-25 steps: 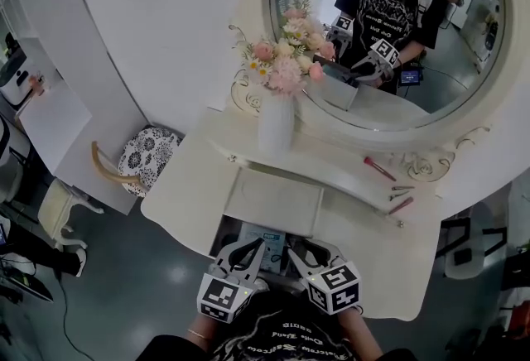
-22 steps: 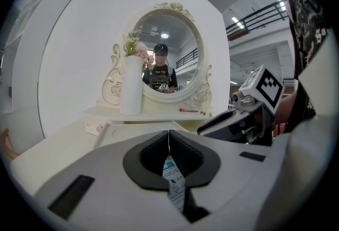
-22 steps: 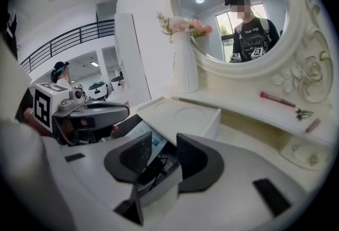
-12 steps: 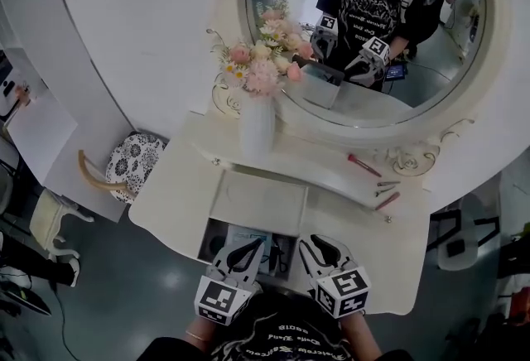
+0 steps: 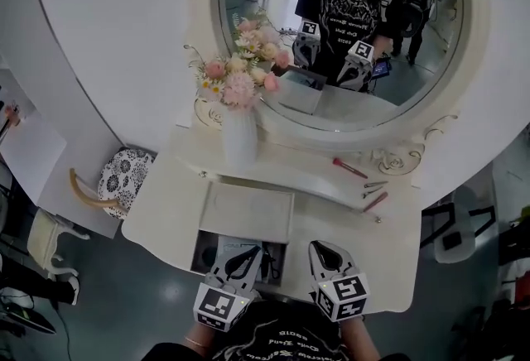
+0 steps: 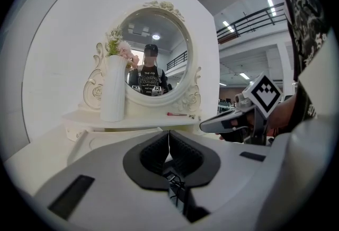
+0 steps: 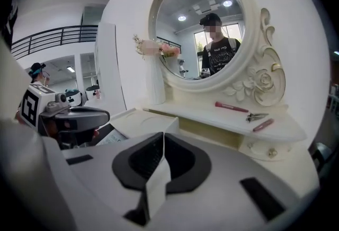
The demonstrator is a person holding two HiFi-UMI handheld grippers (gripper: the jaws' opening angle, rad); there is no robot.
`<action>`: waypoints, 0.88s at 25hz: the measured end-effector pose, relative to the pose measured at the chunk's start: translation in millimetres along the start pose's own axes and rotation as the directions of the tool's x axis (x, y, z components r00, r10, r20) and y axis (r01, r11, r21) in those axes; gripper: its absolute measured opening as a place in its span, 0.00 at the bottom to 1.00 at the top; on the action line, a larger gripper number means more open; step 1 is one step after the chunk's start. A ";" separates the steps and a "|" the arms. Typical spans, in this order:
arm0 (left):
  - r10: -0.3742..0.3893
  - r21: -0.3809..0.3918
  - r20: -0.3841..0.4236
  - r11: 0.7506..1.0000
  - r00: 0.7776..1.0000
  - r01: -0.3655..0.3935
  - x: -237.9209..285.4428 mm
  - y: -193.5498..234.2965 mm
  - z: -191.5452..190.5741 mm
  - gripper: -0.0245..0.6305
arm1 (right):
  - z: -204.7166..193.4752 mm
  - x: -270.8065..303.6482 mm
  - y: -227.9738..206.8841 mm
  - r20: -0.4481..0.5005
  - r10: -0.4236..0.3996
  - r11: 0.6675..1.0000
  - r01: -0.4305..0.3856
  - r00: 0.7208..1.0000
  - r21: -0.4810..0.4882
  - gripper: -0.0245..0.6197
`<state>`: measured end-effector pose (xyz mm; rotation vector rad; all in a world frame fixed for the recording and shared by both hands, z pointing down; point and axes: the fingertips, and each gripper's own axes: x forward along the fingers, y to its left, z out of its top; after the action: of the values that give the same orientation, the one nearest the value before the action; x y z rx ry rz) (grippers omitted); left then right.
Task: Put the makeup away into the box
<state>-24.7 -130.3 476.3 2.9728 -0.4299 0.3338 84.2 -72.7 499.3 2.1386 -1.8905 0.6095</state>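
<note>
Three makeup items lie on the vanity's raised shelf at the right: a red pencil (image 5: 349, 168) (image 7: 231, 106), a small metal clip (image 5: 374, 185) (image 7: 256, 116) and a pink stick (image 5: 375, 202) (image 7: 263, 125). The box is the open compartment (image 5: 217, 250) in the tabletop, its white lid (image 5: 247, 212) folded back. My left gripper (image 5: 247, 255) (image 6: 169, 135) hovers over the compartment's front edge, shut and empty. My right gripper (image 5: 324, 251) (image 7: 163, 137) hangs beside it over the tabletop, jaws closing with nothing between them, pads together. Both are far short of the makeup.
A white vase with pink flowers (image 5: 238, 136) stands on the shelf at the left, in front of the round mirror (image 5: 339, 28). A patterned stool (image 5: 124, 173) sits left of the vanity (image 5: 166, 202). A white chair (image 5: 455, 227) is at its right.
The right gripper's jaws have gone from spread to shut. Both grippers have drawn back a little toward the vanity's front edge, and the view has shifted.
</note>
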 end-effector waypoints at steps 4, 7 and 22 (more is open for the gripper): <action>-0.022 0.002 -0.005 1.000 1.000 0.022 5.0 -7.8 -1.5 0.06 | 0.3 -11.4 -9.0 0.045 -0.046 0.999 0.046 0.998 0.000 0.05; -0.030 0.002 -0.007 1.000 1.000 0.030 6.4 -12.1 -3.2 0.06 | -0.9 -16.3 -11.8 0.057 -0.067 0.997 0.069 0.996 -0.021 0.05; -0.020 -0.001 -0.005 1.000 1.000 0.020 5.5 -18.9 -7.5 0.06 | -2.1 -19.7 -4.9 0.070 -0.054 0.993 0.061 0.996 -0.098 0.05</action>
<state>-15.6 -112.7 483.2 2.9730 -0.3995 0.3384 87.0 -53.5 492.9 2.1674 -1.8443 0.4269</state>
